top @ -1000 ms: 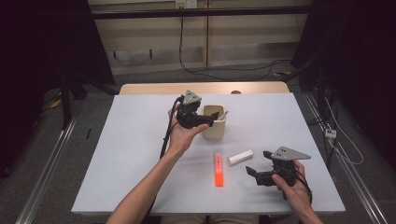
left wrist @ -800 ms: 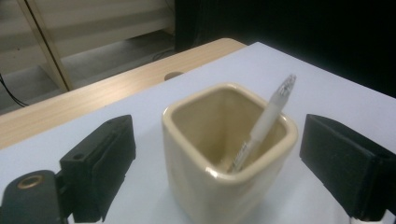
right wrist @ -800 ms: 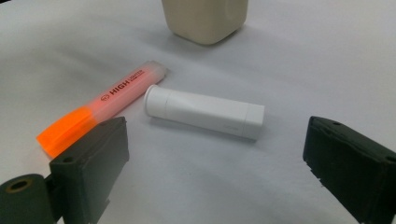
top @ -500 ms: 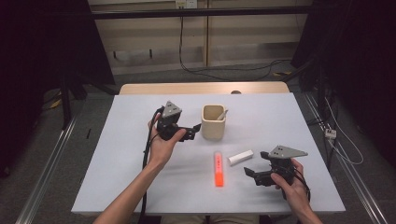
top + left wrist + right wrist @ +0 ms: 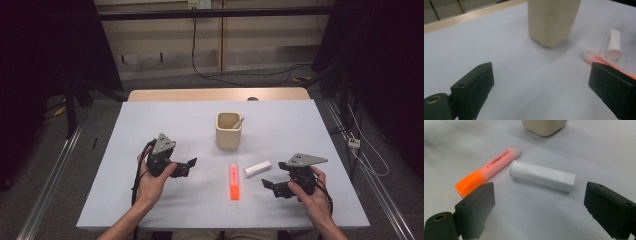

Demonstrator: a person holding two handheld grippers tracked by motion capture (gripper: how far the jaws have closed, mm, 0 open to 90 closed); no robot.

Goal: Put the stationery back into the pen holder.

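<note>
white table (image 5: 165, 125), wall cables (image 5: 200, 60), floor rails (image 5: 55, 165)

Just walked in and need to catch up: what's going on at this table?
A person holds a gripper in each hand over a white table. The left gripper is open and empty, left of a beige cup with a stick-like item inside. The right gripper, also open, points at a white tube beside an orange highlighter. Both lie loose on the table.

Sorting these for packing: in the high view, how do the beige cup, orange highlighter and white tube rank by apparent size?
1. beige cup
2. orange highlighter
3. white tube
The cup stands farther from the camera yet looks largest.
</note>
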